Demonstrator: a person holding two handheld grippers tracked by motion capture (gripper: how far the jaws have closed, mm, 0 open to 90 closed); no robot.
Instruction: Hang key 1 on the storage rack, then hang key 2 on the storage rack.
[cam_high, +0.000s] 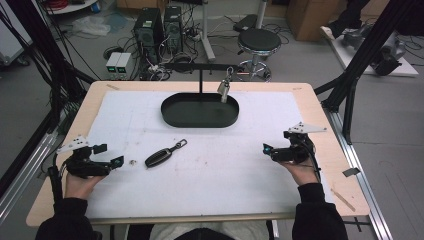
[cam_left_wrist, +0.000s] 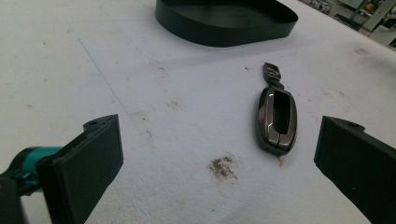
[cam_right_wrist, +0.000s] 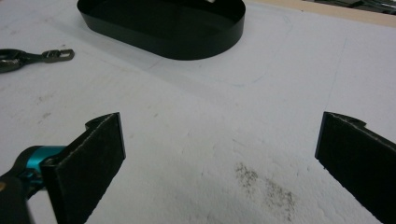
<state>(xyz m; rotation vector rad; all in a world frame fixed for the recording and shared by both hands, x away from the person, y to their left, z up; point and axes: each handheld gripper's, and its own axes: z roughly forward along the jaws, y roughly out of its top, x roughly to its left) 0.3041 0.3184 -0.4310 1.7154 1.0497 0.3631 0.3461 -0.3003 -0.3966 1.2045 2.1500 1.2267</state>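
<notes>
Right now both my grippers rest low over the white mat on the table (cam_high: 320, 150), and neither holds anything. My left gripper (cam_high: 107, 156) has its jaws spread wide, pointed toward the key fob (cam_high: 159, 157), which lies flat on the mat just ahead of it, its clip (cam_high: 180, 144) trailing toward the black oval tray (cam_high: 170, 116). In the left gripper view the key fob (cam_left_wrist: 276, 120) sits between the two jaws but further out, nearer the one on the right side of that view. My right gripper (cam_high: 268, 149) is well apart from it, jaws open too, over bare mat.

I reckon the risk is in the pickup. The fob is thin, smooth and glossy, lying flat, so my jaws could scrape the mat, close above it, or squeeze it so it skids away. Because it is off-centre, one jaw may touch first and spin it. A small pale bit (cam_high: 133, 162) lies between my left gripper and the fob; I could nudge it on the way in. The loose clip may snag the tray rim.
</notes>
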